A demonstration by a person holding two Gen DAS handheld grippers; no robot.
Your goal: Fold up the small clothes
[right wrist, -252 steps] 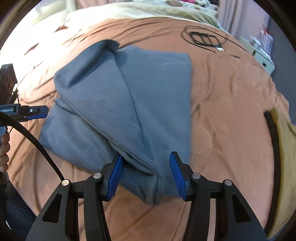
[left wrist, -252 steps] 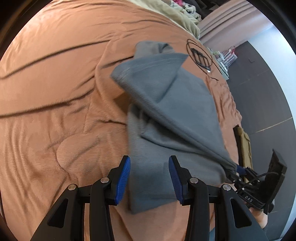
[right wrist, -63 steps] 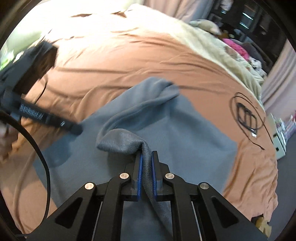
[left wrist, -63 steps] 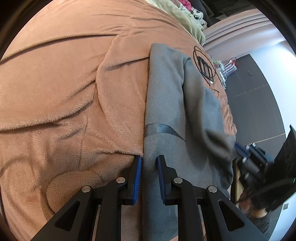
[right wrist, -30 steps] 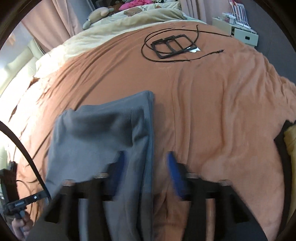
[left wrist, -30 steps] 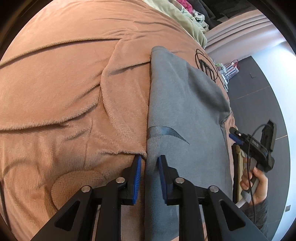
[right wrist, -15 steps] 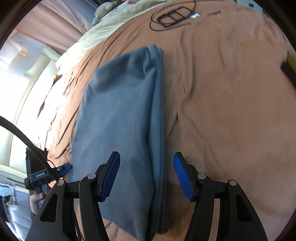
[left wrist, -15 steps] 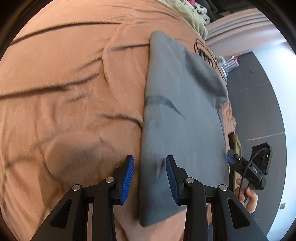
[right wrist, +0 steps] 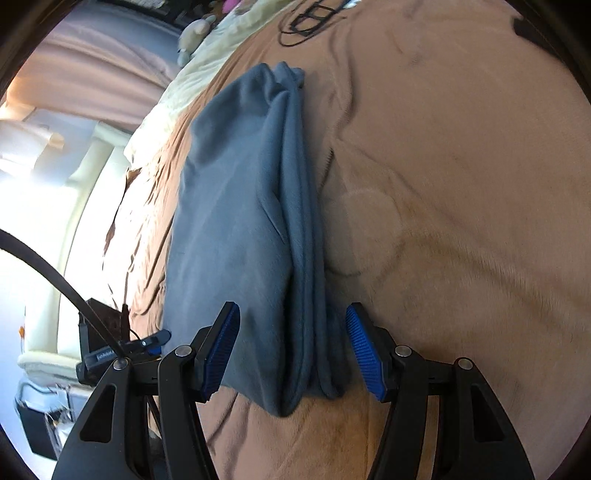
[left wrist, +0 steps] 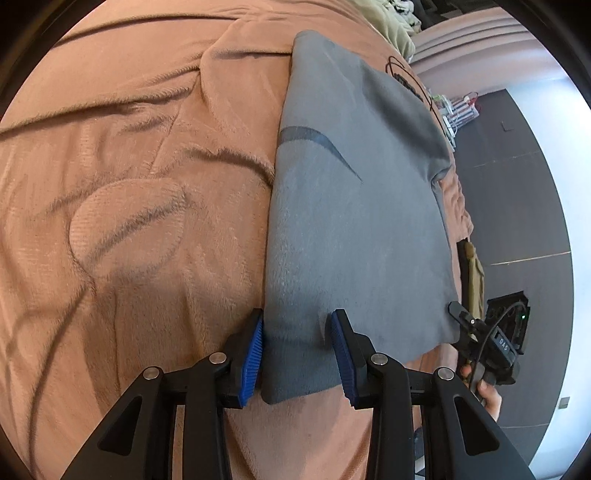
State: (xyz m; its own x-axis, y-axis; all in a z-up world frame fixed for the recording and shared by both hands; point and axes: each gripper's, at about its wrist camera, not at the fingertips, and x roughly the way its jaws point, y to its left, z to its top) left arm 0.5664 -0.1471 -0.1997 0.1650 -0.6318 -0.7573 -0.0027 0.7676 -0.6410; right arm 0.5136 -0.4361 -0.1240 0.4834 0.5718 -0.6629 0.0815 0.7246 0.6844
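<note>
While the grey garment is lying folded into a long strip on the brown bed blanket, both grippers are sitting at its near end. Left gripper is straddling the near left corner, jaws partly apart, blue pads not pressing the cloth. Right gripper is standing wider, jaws either side of the stacked right-hand fold edges, gaps showing on both sides, nothing gripped. Dark swoosh mark is showing on the garment's top layer. Black cable loop is lying on the blanket beyond the far end, apart from the garment.
</note>
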